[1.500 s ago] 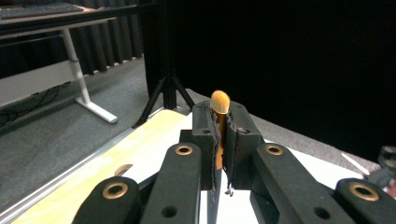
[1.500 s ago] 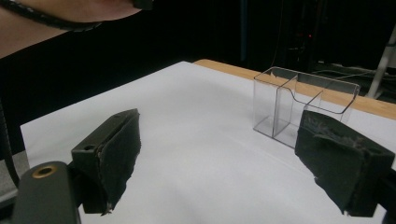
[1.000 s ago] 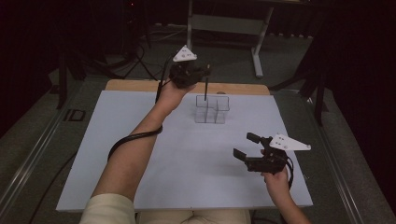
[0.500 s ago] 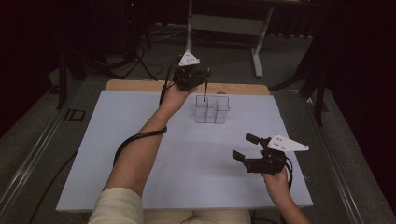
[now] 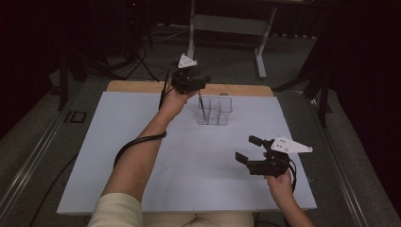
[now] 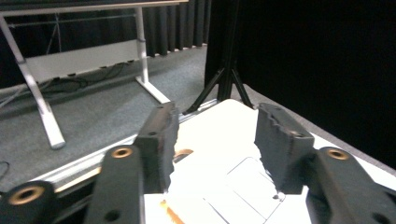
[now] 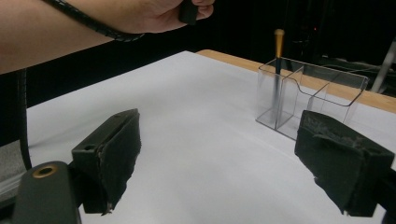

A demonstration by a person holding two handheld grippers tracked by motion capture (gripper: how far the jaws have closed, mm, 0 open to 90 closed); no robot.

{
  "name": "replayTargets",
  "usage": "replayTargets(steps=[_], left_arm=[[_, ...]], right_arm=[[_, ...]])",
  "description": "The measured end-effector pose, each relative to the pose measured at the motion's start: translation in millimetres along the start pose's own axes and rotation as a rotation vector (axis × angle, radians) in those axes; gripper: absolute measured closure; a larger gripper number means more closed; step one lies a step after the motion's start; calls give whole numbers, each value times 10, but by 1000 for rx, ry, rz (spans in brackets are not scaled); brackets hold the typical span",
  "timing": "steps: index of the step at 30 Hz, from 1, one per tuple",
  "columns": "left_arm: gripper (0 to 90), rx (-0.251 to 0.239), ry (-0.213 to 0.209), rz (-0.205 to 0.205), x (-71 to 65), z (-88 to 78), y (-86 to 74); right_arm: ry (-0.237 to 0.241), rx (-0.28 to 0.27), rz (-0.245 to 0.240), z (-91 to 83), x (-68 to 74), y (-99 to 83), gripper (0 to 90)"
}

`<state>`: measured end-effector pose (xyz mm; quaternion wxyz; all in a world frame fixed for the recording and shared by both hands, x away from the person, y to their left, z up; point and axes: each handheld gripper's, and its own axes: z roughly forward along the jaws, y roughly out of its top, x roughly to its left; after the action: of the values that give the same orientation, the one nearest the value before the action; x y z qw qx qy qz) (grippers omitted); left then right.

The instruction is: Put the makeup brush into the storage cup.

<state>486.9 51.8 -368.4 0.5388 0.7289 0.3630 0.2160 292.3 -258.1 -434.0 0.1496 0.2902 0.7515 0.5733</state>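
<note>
High view: the left gripper (image 5: 201, 87) hangs above the clear plastic compartmented organiser (image 5: 215, 111), where a slim dark pen with a gold end (image 5: 202, 106) stands upright in the left compartment. Its jaws have just been opening, so the drop looks done. The right gripper (image 5: 249, 149) rests well apart.

Left gripper view: jaws half spread, nothing between.

Right gripper view: jaws wide, empty; withdrawal is probably what remains.
</note>
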Motion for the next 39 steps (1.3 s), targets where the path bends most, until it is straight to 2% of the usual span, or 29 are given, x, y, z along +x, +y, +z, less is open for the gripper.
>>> replayTargets(steps=[2, 5, 6, 11, 16, 20, 22, 23, 24, 25, 26, 30, 33, 36, 39], left_arm=[[432, -5, -9, -26, -2, -38, -15], [355, -1, -22, -42, -22, -85, -50], [355, -4, -36, -52, -30, -106, -62], [332, -13, -68, -60, -96, -238, -108], [271, 1, -84, -35, -177, -371, -127], [259, -17, -107, -62, -224, -475, -161], [199, -10, -125, -62, -255, -523, -185], [167, 1, -139, -51, -275, -541, -198], [151, 10, -132, -32, -301, -558, -210], [151, 12, -126, -23, -328, -573, -222], [150, 14, -138, -17, -344, -592, -233], [141, -20, -163, -9, -396, -666, -273], [19, -25, -186, 15, -424, -693, -298], [19, -24, -190, 35, -467, -723, -323], [19, -26, -203, 37, -490, -764, -355]], right_arm=[[0, 2, 0, 0, 2, 1, 145], [-1, 2, -2, 3, 7, 2, 145], [0, 2, -2, 3, 8, 2, 145], [4, 3, -5, 9, 12, 1, 145], [3, -1, -2, 4, 9, 8, 145], [2, -3, -1, -1, 11, 11, 144], [2, -5, 0, -3, 12, 13, 145], [4, -5, -1, -2, 12, 12, 144], [5, -3, 0, 2, 13, 11, 144], [5, -2, 0, 5, 13, 9, 144], [5, -2, 0, 7, 13, 8, 144], [4, -1, 2, 5, 9, 9, 144], [4, -2, 4, 4, 8, 9, 144], [2, 1, 3, 10, 11, 7, 144], [3, 1, 3, 11, 13, 7, 144]])
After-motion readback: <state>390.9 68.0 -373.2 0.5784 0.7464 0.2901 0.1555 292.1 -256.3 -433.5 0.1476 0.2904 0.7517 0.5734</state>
